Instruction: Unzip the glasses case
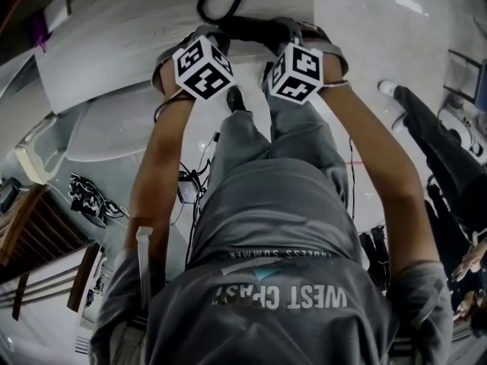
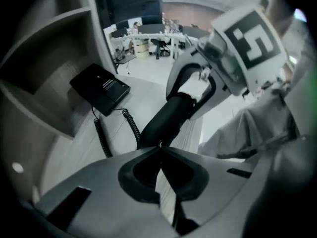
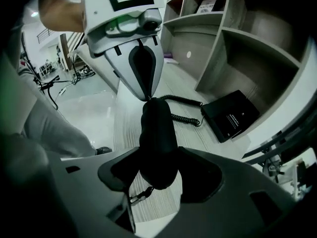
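A black, elongated glasses case (image 3: 157, 138) hangs over the wood-grain desk (image 1: 137, 36), held between both grippers. My right gripper (image 3: 157, 175) is shut on the near end of the case, with the pads on either side of it. A small metal chain clip (image 3: 141, 195) dangles under that end. My left gripper (image 2: 159, 152) is shut tight on a thin piece at the other tip of the case (image 2: 166, 120), which looks like the zipper pull. In the head view both marker cubes hide the jaws, and the case (image 1: 255, 27) shows dark between them.
A black box-like device (image 3: 230, 114) with a coiled cord (image 3: 183, 110) lies on the desk behind the case. Open shelf compartments (image 3: 233, 38) stand at the back. The person's grey-clad legs (image 1: 266, 188) and the floor are below the desk edge.
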`<state>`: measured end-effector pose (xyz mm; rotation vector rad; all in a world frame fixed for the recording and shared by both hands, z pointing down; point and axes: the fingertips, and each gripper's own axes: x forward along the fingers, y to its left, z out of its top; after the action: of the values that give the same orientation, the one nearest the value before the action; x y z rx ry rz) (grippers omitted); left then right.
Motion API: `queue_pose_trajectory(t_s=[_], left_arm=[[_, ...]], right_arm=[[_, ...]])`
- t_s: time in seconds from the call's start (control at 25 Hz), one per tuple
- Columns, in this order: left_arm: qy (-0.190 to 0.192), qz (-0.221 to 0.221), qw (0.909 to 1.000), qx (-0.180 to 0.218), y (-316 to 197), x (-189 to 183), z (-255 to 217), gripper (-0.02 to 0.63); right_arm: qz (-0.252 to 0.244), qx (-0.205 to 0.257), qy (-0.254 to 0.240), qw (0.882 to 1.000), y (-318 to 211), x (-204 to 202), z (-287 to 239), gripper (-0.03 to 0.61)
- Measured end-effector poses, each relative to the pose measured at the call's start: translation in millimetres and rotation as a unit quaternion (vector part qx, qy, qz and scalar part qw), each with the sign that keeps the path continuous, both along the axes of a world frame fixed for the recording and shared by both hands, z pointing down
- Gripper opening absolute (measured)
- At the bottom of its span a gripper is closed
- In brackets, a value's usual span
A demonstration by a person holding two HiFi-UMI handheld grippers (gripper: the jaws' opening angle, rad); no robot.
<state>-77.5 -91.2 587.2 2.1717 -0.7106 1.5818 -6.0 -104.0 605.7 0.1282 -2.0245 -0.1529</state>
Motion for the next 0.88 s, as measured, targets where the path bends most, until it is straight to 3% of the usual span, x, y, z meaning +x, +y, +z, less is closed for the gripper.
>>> queue_pose_trajectory(t_s=[0.12, 0.52, 0.64, 0.76, 0.88], left_arm=[[0.062, -0.049, 0.9968, -0.013, 0.1, 8.6, -3.3, -0.003], [0.072, -0.056, 0.9957, 0.009, -3.8, 29.6, -9.2, -0.003], [0.081, -0.053, 0.9953, 0.005, -3.2, 26.3, -9.1, -0.003], [0.09, -0.058, 0.9943, 0.0, -2.5, 19.0, -9.1, -0.003], [0.097, -0.066, 0.9931, 0.001, -4.9, 17.5, -9.5, -0.003]], right_arm=[[0.01, -0.01, -0.003, 1.0, 2.2, -2.7, 2.1, 0.249], [0.021, -0.033, -0.024, 0.999, 1.1, -1.2, 0.4, 0.254], [-0.026, -0.037, -0.059, 0.997, 4.6, 2.5, 1.0, 0.268], [-0.076, -0.001, -0.055, 0.996, 2.2, 15.5, 11.3, 0.326], [-0.091, 0.024, -0.072, 0.993, 2.8, 16.8, 13.5, 0.259]])
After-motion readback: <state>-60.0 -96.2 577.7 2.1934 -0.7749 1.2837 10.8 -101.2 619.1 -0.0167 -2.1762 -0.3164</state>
